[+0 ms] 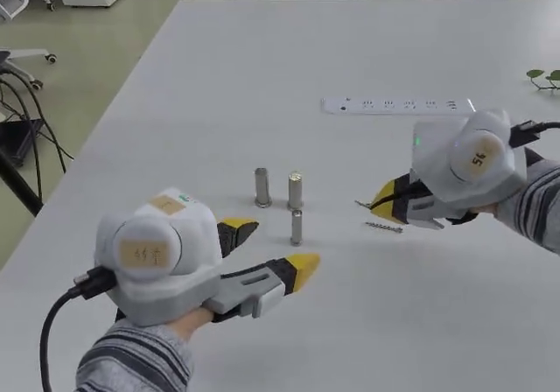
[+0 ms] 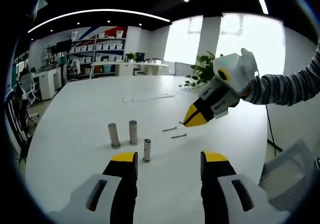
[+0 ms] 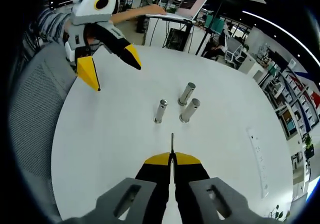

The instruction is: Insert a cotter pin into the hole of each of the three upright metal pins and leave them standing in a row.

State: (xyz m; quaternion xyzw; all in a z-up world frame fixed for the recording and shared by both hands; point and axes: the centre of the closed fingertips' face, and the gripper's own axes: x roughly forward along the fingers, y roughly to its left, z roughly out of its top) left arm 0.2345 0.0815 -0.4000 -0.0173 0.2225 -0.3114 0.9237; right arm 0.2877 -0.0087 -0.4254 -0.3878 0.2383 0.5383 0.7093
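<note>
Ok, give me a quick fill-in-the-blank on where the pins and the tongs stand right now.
1. ____ metal pins stand upright on the table.
2. The right tongs are shut on a ____.
3. The left tongs are ____, holding nothing.

Missing words: three; cotter pin; open.

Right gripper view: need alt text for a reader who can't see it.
The right gripper, jaws shut, holds a thin cotter pin pointing toward three upright metal pins standing close together on a white table. The left gripper hangs at upper left with its jaws open.
</note>
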